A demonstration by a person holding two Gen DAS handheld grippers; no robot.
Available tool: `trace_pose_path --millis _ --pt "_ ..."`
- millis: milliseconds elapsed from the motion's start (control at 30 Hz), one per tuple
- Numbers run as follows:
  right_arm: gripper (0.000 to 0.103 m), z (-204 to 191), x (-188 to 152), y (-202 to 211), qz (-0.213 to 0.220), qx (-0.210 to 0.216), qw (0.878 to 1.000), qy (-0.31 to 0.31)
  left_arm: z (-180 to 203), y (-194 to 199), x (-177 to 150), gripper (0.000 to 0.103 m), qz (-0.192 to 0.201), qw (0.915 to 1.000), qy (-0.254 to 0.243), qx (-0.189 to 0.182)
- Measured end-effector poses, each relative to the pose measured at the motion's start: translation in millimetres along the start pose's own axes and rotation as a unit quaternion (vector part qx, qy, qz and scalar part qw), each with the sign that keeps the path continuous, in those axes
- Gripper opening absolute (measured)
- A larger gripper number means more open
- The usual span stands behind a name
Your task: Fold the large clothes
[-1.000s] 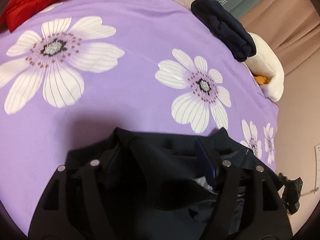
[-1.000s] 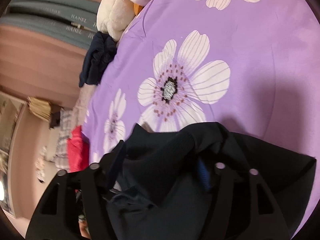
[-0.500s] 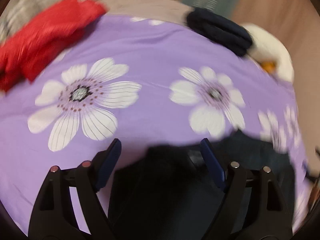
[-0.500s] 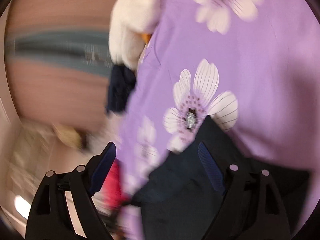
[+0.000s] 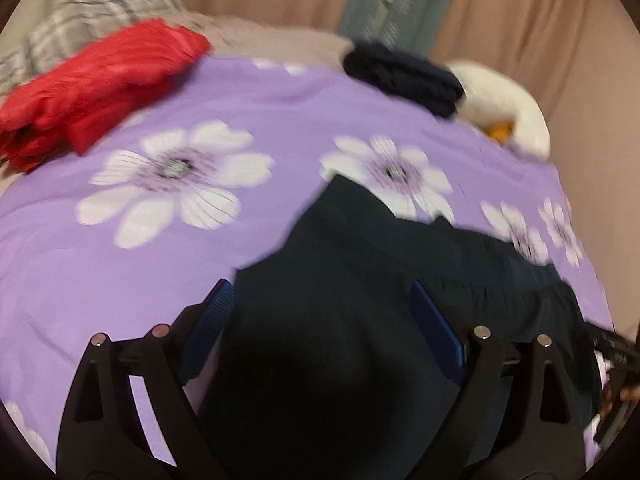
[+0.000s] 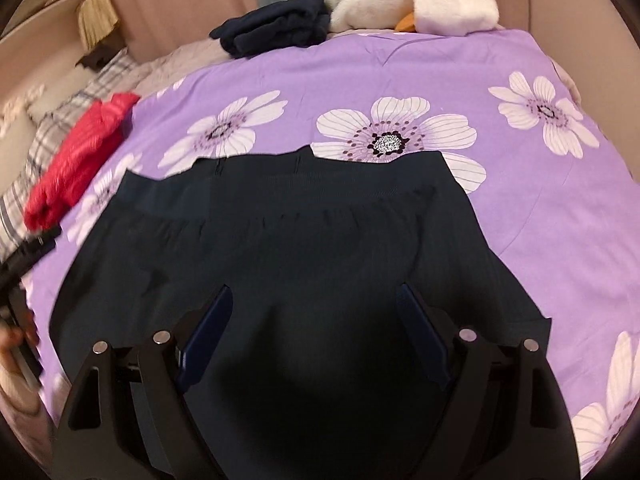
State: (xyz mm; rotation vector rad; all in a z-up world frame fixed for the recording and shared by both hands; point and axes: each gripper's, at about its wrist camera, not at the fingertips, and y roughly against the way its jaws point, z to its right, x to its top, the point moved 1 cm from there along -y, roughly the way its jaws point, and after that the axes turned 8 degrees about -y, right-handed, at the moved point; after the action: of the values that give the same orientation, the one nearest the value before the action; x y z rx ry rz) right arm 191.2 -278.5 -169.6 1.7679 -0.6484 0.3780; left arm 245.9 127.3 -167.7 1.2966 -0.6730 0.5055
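On the purple bedspread printed with large white flowers [image 6: 520, 208] lies the dark navy ribbed garment with a gathered elastic waistband [image 6: 304, 232], spread roughly flat, its waistband edge towards the far side of the bed and its body running back under both of our tools. We hold our left gripper [image 5: 324, 332] and our right gripper [image 6: 316, 328] above the cloth with the blue-padded fingers spread wide; neither grips anything, and we cannot tell whether the tips touch the fabric. By our judgement the garment has only been laid out: in the right wrist view it looks fairly smooth, and no fold shows in it, though the near part is hidden beneath the grippers. So the folding proper is still ahead of us. At the far edge of the bed a folded dark navy bundle [image 6: 276, 28] sits just beside a white plush toy with an orange beak [image 6: 416, 4], and a crumpled red garment [image 6: 80, 156] lies at the left side; these may be finished or waiting pieces, we cannot say which.
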Motion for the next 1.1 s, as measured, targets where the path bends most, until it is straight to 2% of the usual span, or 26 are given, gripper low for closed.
trace_pose_path --millis 133,200,267,433,533,667,733,833,933,1100 --pt "0.085 1.8 3.5 -11.7 -0.007 -0.012 1.0 -0.009 29.9 -29.6 -3.8 0.091 -0.04 0.9979 -0.044 -0.026" --pt "0.085 0.6 4.6 -22.2 -0.014 -0.015 1.0 -0.008 36.4 -50.4 -6.7 0.091 -0.068 0.9962 -0.036 -0.04" --pt "0.085 -0.9 5.2 -33.9 -0.024 -0.022 0.999 0.0 37.6 -65.7 -8.8 0.091 -0.088 0.9951 -0.036 -0.028" --pt "0.085 1.2 10.9 -50.8 -0.029 -0.04 0.999 0.011 29.6 -85.2 -3.5 0.091 -0.102 0.9935 -0.048 0.013" --pt "0.084 4.0 14.4 -59.5 -0.016 -0.083 0.996 0.028 15.2 -87.8 0.0 0.091 -0.109 0.9927 -0.034 0.039" --pt "0.084 9.6 20.9 -58.6 -0.004 -0.108 0.994 0.024 -1.2 -67.4 -5.2 0.091 -0.109 0.9924 -0.009 0.056" --pt "0.084 13.1 23.9 -42.4 0.015 -0.127 0.992 0.004 -1.1 -51.5 -11.7 0.091 -0.103 0.9931 -0.013 0.056" --pt "0.084 10.6 17.7 -13.4 0.037 -0.097 0.995 -0.006 7.7 -21.2 -23.8 0.091 -0.089 0.9941 -0.03 0.054" --pt "0.084 -1.5 0.8 13.0 0.045 -0.065 0.997 0.009 28.0 10.5 -39.8 0.092 -0.066 0.9964 -0.047 0.026" --pt "0.084 -30.6 -38.5 39.3 0.045 -0.025 0.998 0.044 69.7 38.7 -63.3 0.092 -0.039 0.9965 -0.073 -0.005"
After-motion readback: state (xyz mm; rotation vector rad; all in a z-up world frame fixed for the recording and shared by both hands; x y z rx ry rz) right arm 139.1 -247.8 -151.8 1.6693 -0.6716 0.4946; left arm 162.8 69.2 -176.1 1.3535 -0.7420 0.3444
